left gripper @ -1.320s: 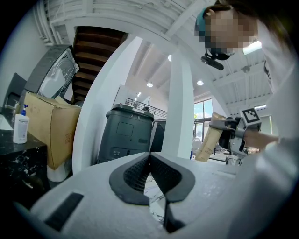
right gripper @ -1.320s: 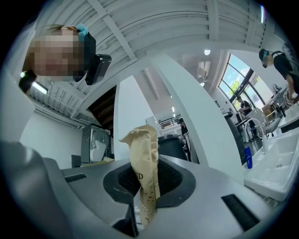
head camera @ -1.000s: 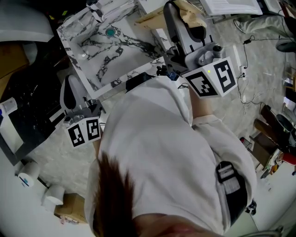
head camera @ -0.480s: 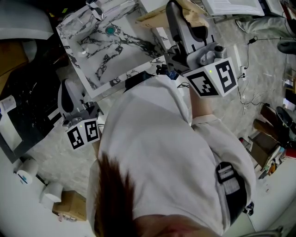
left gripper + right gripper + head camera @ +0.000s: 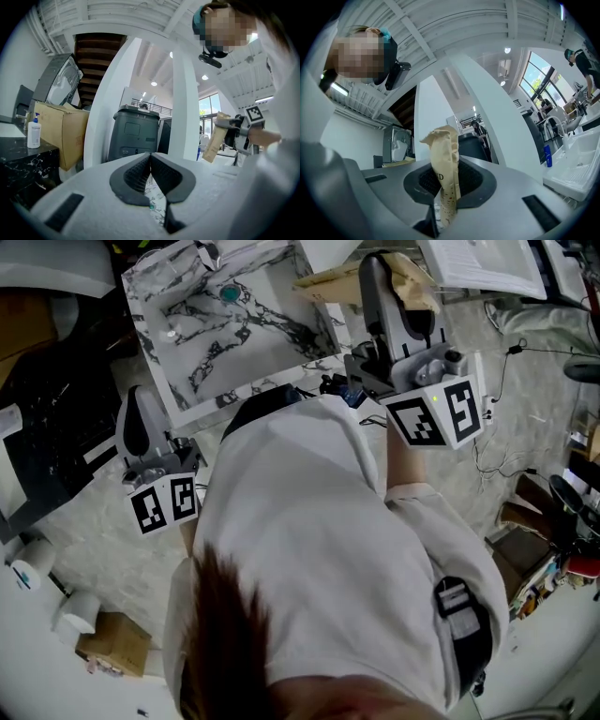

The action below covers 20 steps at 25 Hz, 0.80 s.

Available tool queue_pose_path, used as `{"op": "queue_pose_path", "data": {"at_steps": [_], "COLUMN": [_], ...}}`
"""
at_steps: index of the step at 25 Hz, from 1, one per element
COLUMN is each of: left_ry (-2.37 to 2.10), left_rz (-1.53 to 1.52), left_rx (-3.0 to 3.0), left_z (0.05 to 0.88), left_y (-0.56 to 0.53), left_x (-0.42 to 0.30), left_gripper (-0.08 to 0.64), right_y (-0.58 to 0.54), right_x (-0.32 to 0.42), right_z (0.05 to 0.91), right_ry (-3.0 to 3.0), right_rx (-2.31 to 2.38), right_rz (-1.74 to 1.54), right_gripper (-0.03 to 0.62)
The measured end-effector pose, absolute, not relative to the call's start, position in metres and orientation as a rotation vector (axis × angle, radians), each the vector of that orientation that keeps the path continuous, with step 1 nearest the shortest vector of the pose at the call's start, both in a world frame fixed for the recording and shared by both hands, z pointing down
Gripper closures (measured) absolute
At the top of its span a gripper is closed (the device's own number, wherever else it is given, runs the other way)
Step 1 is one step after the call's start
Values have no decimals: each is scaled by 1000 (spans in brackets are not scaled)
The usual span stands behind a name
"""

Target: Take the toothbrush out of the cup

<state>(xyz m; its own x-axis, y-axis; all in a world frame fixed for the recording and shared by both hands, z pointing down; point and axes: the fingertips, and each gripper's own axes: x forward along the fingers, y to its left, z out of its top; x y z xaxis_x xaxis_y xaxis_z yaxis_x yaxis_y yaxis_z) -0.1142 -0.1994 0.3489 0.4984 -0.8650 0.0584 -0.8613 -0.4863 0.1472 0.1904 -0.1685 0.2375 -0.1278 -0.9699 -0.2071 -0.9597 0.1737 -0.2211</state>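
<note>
Marbled sink worktop and cluttered flooring are forming the setting. Nearest the head view, a white-shirted person is filling the frame and is carrying both tools in front of the body. Left tongs are resting fully together with nothing between them. Right tongs are clamping a crumpled beige paper item, which is standing upright between the pads; whether it is a flattened paper cup cannot be told. Farther off, a teal drain is sitting in the basin. No toothbrush and no intact cup are showing in any view. Judging from this, extraction is not confirmable, and locating the toothbrush is remaining.
</note>
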Motion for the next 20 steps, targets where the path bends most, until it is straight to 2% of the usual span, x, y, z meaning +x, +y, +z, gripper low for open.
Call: {"op": "queue_pose_path", "data": {"at_steps": [20], "left_ry": [-1468], "left_rz": [-48], "left_rx": [2605], "left_z": [346], "left_y": [-173], "left_x": [-98], "left_gripper": [545], "right_y": [-139], "right_x": [188], "right_z": [262], "right_ry": [2227], "right_rx": [-1861], "right_rz": [-102], "right_gripper": [538]}}
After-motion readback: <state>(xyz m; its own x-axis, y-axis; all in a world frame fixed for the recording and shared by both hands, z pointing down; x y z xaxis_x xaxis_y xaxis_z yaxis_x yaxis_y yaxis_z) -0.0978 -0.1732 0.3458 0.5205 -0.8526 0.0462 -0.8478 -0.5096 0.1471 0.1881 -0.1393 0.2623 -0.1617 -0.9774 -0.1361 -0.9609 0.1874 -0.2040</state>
